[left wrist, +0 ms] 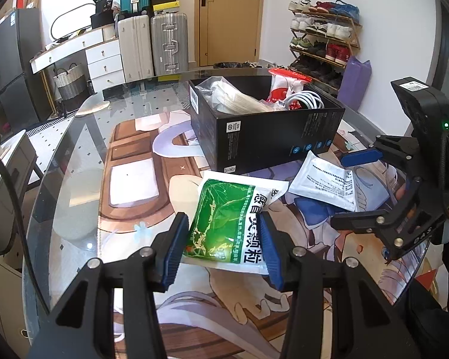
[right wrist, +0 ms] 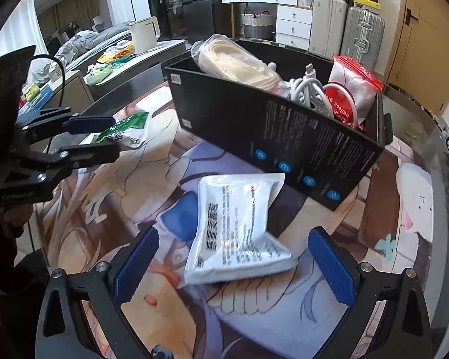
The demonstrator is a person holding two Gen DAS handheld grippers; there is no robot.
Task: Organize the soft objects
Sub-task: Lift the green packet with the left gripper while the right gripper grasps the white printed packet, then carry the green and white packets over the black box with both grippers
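My left gripper clenches the glossy green packet; my right gripper gapes around the white printed pouch, "balloon" bag ahead.

"balloon" on red-white pouch

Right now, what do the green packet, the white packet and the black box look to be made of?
Green packet: glossy plastic film, judging by its sheen and soft bulge between the left gripper fingers.
White packet: the same sort of shiny film, creased and sagging.
Black box: probably matte printed cardboard, with thin straight walls, sharp corners and stuck-on labels.
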